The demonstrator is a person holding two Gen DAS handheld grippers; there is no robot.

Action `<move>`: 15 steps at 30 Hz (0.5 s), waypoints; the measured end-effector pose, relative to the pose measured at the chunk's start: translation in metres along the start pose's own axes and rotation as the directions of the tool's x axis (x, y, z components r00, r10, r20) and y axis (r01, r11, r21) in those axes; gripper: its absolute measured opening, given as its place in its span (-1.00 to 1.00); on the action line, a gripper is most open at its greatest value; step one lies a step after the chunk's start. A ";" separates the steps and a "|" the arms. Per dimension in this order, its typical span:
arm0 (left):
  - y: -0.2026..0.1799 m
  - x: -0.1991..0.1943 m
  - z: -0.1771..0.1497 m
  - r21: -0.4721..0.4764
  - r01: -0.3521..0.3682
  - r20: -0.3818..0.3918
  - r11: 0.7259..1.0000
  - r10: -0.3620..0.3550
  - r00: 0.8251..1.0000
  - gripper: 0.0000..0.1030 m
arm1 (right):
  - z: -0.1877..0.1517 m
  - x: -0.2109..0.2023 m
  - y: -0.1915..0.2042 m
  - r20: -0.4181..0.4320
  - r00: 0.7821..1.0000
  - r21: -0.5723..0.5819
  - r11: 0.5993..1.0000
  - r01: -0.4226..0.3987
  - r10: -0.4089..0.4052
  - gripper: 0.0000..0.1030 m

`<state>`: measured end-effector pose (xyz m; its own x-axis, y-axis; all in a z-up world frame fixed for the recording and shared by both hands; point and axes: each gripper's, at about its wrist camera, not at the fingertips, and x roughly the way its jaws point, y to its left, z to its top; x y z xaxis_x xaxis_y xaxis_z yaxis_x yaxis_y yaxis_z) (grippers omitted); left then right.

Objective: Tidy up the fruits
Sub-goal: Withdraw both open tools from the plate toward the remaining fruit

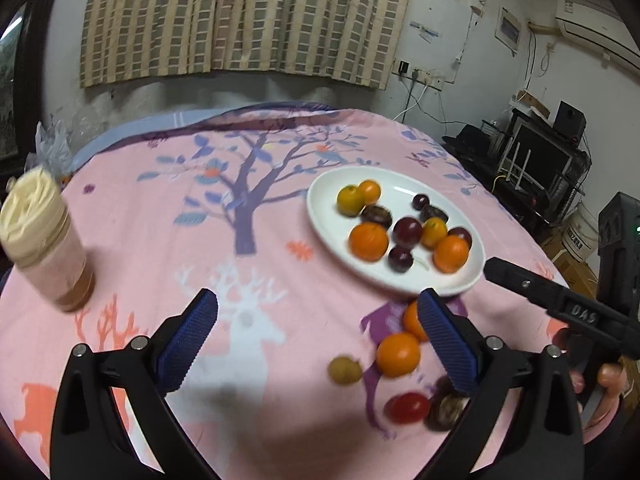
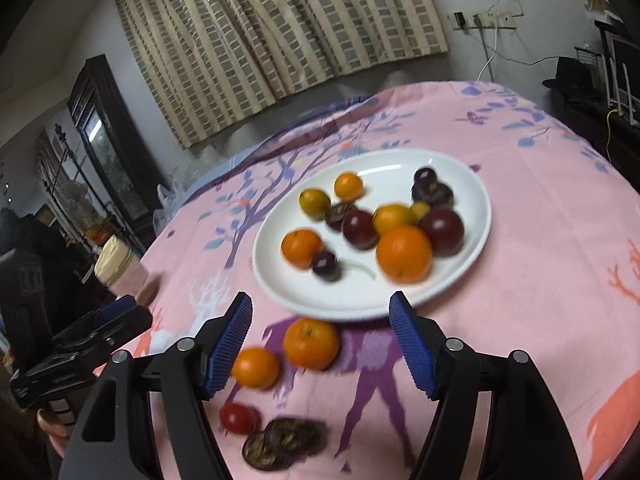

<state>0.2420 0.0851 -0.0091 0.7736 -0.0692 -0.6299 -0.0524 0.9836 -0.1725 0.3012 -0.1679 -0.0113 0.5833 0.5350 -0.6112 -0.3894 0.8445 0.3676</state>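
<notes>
A round table [image 1: 132, 216] under a pink printed cloth stood before a checked curtain [image 1: 240, 16], with shelves of electronics [image 1: 536, 160] at the right wall.

The white plate [image 2: 452, 168] sat toward the table's far right side, holding oranges, dark plums and small yellow fruits. Near its front rim, two oranges [image 2: 311, 343], a red tomato [image 2: 239, 418] and dark wrinkled fruits [image 2: 280, 442] lay loose on the cloth. The left gripper [image 1: 318, 342] and right gripper [image 2: 322, 348] both hung with jaws apart, holding nothing. Only the left view showed a small yellowish fruit [image 1: 345, 369]; only the right view showed the dark cabinet [image 2: 108, 140]. A lidded jar [image 1: 44, 236] stood near the left edge.
</notes>
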 end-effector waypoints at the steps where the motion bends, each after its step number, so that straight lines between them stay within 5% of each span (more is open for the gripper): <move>1: 0.005 0.000 -0.007 -0.002 -0.002 -0.007 1.000 0.002 1.000 0.90 | -0.007 -0.001 0.004 -0.013 1.000 -0.014 1.000 0.003 -0.003 0.39; 6: 0.024 0.000 -0.017 -0.018 -0.124 -0.018 0.992 0.124 0.992 0.90 | -0.021 -0.003 0.009 -0.046 0.999 -0.040 0.999 0.013 -0.014 0.39; 10: 0.041 0.002 -0.018 -0.127 -0.050 -0.062 0.991 0.042 0.997 0.90 | -0.024 -0.006 0.005 -0.056 0.998 -0.032 0.999 0.008 -0.010 0.39; 15: 0.047 0.005 -0.022 -0.155 -0.090 -0.082 0.984 0.078 0.994 0.90 | -0.028 -0.001 0.008 -0.095 0.995 -0.063 0.998 0.003 -0.009 0.35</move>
<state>0.2295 0.1275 -0.0369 0.7128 -0.0055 -0.7013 -0.2191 0.9482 -0.2301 0.2776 -0.1624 -0.0272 0.5168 0.5228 -0.6780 -0.4320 0.8429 0.3207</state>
